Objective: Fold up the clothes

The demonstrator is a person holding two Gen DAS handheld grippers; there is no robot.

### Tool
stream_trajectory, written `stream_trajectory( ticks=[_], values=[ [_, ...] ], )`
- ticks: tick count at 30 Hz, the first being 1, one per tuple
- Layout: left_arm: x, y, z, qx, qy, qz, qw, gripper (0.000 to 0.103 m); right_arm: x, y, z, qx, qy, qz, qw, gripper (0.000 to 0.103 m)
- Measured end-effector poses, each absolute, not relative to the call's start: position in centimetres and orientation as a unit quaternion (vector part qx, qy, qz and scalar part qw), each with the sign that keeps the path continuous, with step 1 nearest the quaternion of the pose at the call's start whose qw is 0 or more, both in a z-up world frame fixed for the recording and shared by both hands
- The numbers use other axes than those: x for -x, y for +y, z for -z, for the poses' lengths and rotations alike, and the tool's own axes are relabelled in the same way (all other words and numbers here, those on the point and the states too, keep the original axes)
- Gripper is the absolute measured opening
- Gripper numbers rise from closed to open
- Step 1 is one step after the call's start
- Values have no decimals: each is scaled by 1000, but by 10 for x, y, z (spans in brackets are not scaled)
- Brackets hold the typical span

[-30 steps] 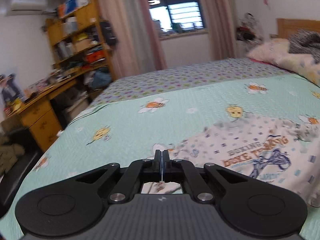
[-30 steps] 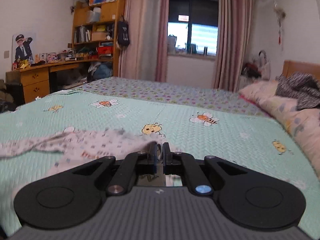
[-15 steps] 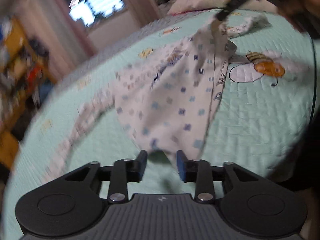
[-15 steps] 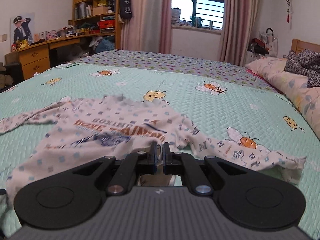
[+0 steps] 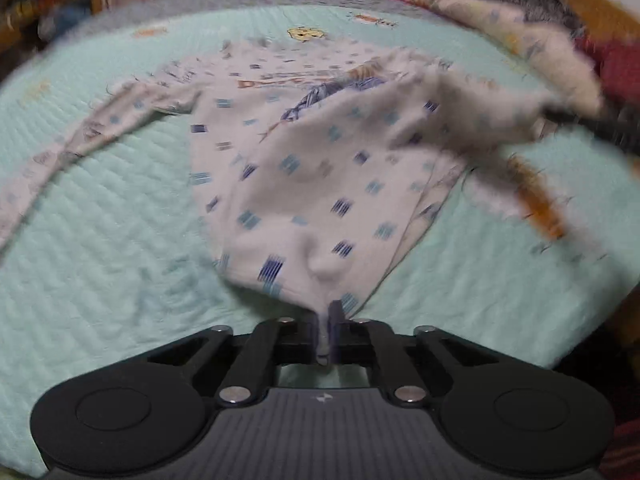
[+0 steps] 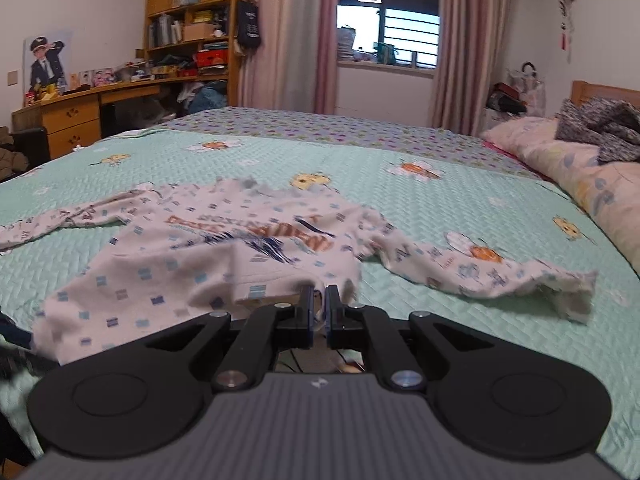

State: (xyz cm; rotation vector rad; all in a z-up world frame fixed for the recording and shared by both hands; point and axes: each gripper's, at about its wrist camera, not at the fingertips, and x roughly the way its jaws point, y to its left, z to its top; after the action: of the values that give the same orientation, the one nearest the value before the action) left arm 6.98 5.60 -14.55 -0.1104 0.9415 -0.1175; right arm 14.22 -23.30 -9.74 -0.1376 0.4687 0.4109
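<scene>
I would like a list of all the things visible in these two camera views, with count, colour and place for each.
shirt: one, white with blue squares and orange lettering, spread on the bed, near hem lifted
bedspread: one, mint green with bee pictures, covering the bed
pillow: one, pale pink, far right
dark patterned cloth: one, grey, on the pillow
desk: one, wooden, far left
bookshelf: one, wooden, above the desk
curtains: pink, both sides of the window
window: one, back wall
left gripper: black, jaws just closed on the shirt hem
right gripper: black, shut on the hem
</scene>
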Motion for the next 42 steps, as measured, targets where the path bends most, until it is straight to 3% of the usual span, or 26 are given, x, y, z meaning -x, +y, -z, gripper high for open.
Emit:
stream_trajectory(
  ticks=[6, 10, 14, 20, 22, 24, 25, 27, 32, 34, 36, 38, 42],
  values=[
    [-50, 129, 45, 187, 326, 53, 925, 5, -138, -244, 71, 67, 222, -197, 953, 6],
    [-28, 151, 6, 206, 310, 56, 926, 5, -125, -251, 39, 41, 220, -217, 950, 5],
    [-6, 143, 24, 164, 358, 53, 918, 6, -98, -257, 35, 47, 240, -227, 943, 5],
    [-4, 130, 99, 45, 480, -43, 875, 14, -78, -258, 96, 95, 311, -223, 919, 7],
    [-1, 130, 108, 37, 493, -49, 868, 14, -64, -246, 106, 121, 300, -243, 914, 15],
    [6, 130, 97, 46, 473, -36, 879, 21, -53, -235, 115, 139, 290, -262, 910, 44],
    [9, 129, 91, 46, 461, -31, 886, 25, -52, -229, 121, 157, 285, -259, 909, 51],
    [10, 122, 81, 32, 443, -28, 896, 31, -54, -217, 135, 203, 282, -250, 904, 54],
    [2, 107, 65, 22, 427, -11, 904, 37, -67, -210, 155, 226, 305, -230, 896, 47],
    [-3, 101, 66, 11, 425, -9, 905, 42, -69, -211, 156, 215, 303, -223, 901, 35],
    [-8, 96, 69, 5, 427, -12, 904, 45, -71, -213, 158, 202, 306, -223, 903, 13],
    [-13, 94, 73, 4, 430, -14, 903, 45, -71, -214, 157, 194, 303, -224, 906, 3],
    [-14, 97, 70, -3, 425, -21, 905, 47, -58, -222, 130, 180, 287, -222, 914, 1]
  ],
)
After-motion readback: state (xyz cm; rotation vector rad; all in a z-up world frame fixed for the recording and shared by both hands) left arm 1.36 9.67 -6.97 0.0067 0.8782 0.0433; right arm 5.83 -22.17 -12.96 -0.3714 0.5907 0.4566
